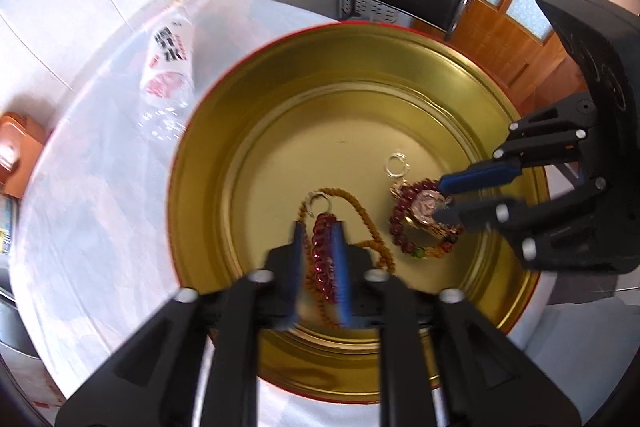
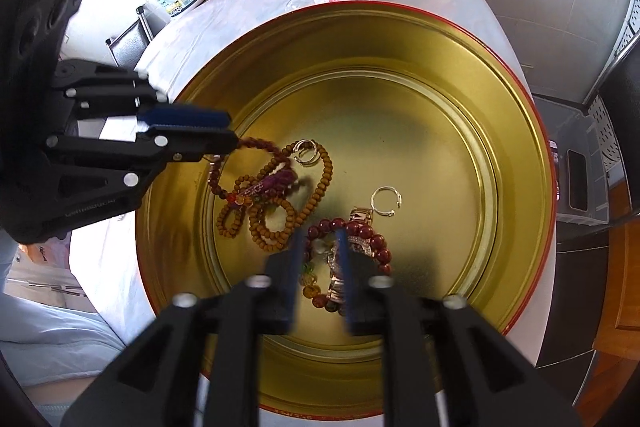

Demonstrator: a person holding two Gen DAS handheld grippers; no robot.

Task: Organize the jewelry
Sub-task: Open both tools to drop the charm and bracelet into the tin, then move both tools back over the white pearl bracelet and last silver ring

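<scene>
— Is the jewelry put away yet?

— Most of what I can see is. It all lies on the floor of the round gold tin [image 2: 516,131], which sits on the white table [image 1: 100,187].

— Where in the tin?

— The brown bead string [image 2: 276,207] is in a heap by the left wall. The dark red bracelet [image 2: 360,239] and a watch [image 2: 340,267] lie nearer the middle. A small silver ring [image 2: 386,202] is just beside them.

— And the grippers?

— The left gripper [image 1: 318,259] has its jaws apart, a red bead strand between them, not pinched. The right gripper [image 2: 320,267] is open over the bracelet too.

— Which way does the watch point?

— Its long strap runs from the near wall toward the far wall. Sorting the tangled heap is what's left, I think.
</scene>
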